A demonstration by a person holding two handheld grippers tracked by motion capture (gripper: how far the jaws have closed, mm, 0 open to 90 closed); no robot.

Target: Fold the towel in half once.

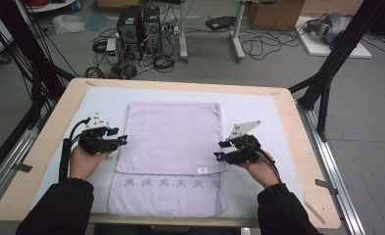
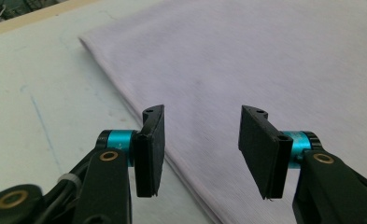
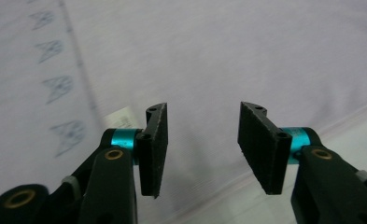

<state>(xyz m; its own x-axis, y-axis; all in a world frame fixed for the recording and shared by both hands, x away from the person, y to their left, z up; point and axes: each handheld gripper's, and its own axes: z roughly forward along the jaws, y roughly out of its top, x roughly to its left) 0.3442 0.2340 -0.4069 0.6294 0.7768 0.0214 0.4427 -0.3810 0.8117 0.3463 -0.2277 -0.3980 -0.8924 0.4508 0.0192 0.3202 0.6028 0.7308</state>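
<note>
1. The fingers of the left gripper and right gripper are spread, holding nothing.
2. The purple towel lies folded mid-desk.
3. A bad grab at its edges could pull the fold crooked.

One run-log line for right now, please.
towel: folded partway, flat on table | left gripper: open, empty, at left edge | right gripper: open, empty, at right edge

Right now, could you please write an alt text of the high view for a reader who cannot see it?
A lilac towel, folded with its patterned lower strip uncovered, lies on a pale mat on a wooden table. The left tongs and right tongs, both open and empty, flank its side edges.
</note>
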